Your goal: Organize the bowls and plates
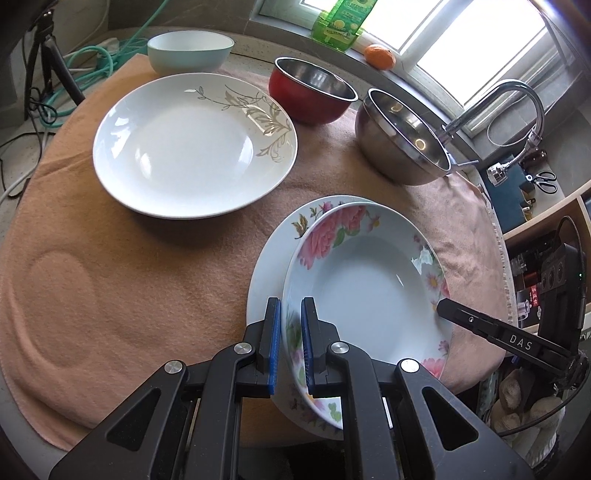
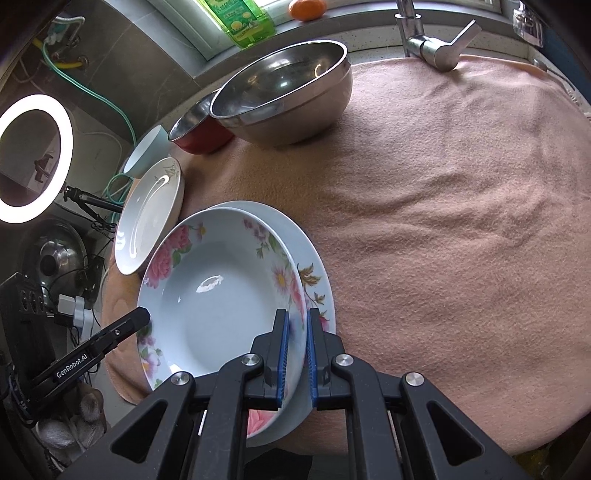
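Both grippers, left gripper and right gripper, clamp the flowered deep plate.

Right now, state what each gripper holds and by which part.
Both hold the floral deep plate by its rim: left gripper on one side, right gripper on the opposite, above the flat floral plate.

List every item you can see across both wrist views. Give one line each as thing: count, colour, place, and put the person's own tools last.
Floral deep plate: one, white with pink flowers, gripped on two rims above the flat plate.
Flat floral plate: one, white, under it on the cloth.
Leaf-pattern plate: one, white and grey, left on the cloth.
Steel bowl: one, silver, back right.
Red bowl: one, red outside, steel inside, back centre.
Pale bowl: one, light blue, back left.
Cloth: one, peach, covers the counter.
Orange: one, windowsill.
Bottle: one, green, windowsill.
Faucet: one, chrome, right.
Left claw: shut on the deep plate's rim.
Right claw: shut on the opposite rim.
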Action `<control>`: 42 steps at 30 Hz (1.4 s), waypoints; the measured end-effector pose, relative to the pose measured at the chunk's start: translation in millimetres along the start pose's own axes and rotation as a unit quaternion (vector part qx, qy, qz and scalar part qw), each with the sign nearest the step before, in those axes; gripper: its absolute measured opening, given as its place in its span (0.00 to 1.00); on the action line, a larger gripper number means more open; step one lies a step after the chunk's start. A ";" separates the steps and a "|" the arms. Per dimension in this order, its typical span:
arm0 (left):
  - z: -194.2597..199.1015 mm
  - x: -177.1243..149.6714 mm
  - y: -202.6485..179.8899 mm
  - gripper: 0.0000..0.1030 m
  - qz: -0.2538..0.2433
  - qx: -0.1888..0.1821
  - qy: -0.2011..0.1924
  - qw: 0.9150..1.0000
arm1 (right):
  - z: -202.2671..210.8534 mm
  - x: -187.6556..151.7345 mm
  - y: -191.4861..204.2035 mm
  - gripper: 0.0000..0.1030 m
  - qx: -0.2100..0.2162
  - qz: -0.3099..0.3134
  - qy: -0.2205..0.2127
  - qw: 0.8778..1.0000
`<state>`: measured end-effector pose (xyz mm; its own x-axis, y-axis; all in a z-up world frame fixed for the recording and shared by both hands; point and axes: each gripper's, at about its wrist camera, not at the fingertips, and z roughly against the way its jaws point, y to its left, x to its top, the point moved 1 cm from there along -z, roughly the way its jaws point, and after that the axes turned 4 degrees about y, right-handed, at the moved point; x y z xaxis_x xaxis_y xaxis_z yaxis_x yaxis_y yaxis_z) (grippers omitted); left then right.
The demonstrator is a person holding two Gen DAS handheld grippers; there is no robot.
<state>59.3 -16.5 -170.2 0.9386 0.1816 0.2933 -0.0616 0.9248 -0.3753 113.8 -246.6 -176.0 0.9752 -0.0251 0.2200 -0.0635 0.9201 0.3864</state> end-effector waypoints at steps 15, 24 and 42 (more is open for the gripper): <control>-0.8 -0.5 0.5 0.09 -0.007 0.012 -0.006 1.000 | -4.5 2.8 5.8 0.09 -0.009 0.012 0.000 1.000; -1.1 -1.5 0.1 0.09 -0.012 0.010 -0.004 1.000 | -4.6 2.6 8.6 0.10 -0.020 0.020 0.000 1.000; -1.1 -1.7 0.2 0.09 -0.010 0.003 -0.003 1.000 | -5.3 2.8 8.3 0.10 -0.025 0.020 0.000 1.000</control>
<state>58.1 -17.0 -171.7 0.9374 0.1658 0.3064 -0.0453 0.9300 -0.3647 117.1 -237.0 -176.9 0.9723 0.0116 0.2336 -0.0912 0.9385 0.3331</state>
